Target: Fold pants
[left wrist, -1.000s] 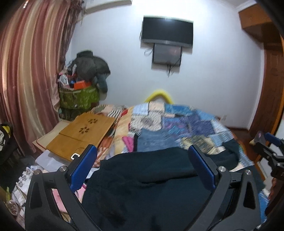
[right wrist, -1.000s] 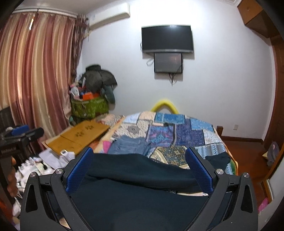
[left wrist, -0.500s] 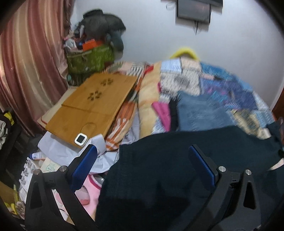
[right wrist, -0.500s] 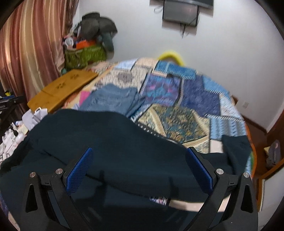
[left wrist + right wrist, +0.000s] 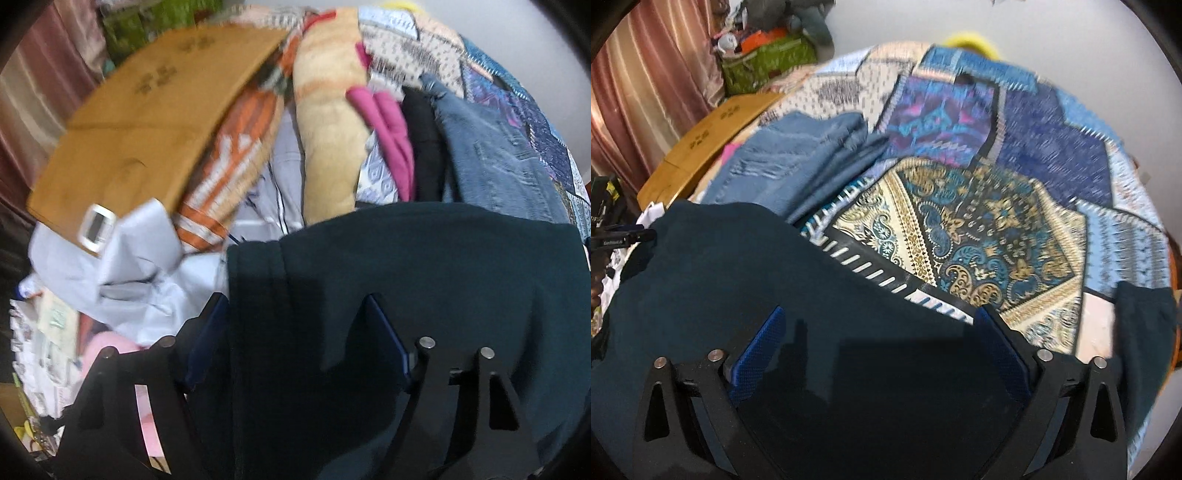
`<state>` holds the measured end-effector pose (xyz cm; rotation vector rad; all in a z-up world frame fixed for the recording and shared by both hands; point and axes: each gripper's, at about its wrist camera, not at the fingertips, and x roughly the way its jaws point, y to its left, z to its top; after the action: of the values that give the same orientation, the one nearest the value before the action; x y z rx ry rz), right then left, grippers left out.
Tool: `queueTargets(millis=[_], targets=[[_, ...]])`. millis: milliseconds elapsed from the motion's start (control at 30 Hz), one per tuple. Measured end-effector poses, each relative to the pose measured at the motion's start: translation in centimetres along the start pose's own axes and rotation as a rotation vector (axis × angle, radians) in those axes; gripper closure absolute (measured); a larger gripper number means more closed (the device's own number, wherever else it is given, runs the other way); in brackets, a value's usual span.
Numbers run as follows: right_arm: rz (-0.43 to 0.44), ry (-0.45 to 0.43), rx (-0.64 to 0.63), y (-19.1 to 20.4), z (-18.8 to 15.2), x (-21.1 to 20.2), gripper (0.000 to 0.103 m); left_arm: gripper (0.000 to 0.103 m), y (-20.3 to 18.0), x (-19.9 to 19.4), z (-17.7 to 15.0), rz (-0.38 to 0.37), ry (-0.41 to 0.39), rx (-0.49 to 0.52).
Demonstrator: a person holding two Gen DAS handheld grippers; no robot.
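Note:
Dark teal pants (image 5: 424, 280) lie spread on the patchwork bedspread (image 5: 990, 206) at the near edge of the bed; they also fill the lower right wrist view (image 5: 746, 280). My left gripper (image 5: 295, 332) is low over the pants' left edge, its blue pads partly closed with the cloth edge between them. My right gripper (image 5: 882, 332) is open wide, just above the pants, its blue pads (image 5: 757, 350) apart over the dark cloth. One pant leg end (image 5: 1145, 321) shows at the right bed edge.
Folded blue jeans (image 5: 798, 155), a black garment (image 5: 424, 147) and a pink one (image 5: 391, 125) lie beyond the pants. A wooden lap table (image 5: 147, 110), a white sheet (image 5: 122, 273) and clutter sit left of the bed. Curtains (image 5: 646, 92) hang at left.
Both grippers have tipped down and dropped toward the pants. The left gripper's jaws have narrowed around the pants' left edge. The right gripper stays open.

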<state>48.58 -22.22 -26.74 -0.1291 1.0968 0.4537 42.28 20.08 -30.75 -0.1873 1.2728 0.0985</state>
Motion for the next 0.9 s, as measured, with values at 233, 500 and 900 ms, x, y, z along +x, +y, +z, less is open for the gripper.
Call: queueTargets(millis=[233,500,900], targets=[[0.082,0.054,-0.001,0.7,0.8,3.2,0.019,0.038,0.8,1.6,0.5,-0.104,0.042,-0.051],[0.134,0.043,-0.075,3.2,-0.3,2.7,0.085,0.079,-1.4,-0.5,0.6,-0.046,-0.034,0.032],[-0.063,-0.202,-0.069,2.6,1.0,-5.9,0.098,0.089,-4.4,-9.7,2.5,0.079,-0.239,0.120]])
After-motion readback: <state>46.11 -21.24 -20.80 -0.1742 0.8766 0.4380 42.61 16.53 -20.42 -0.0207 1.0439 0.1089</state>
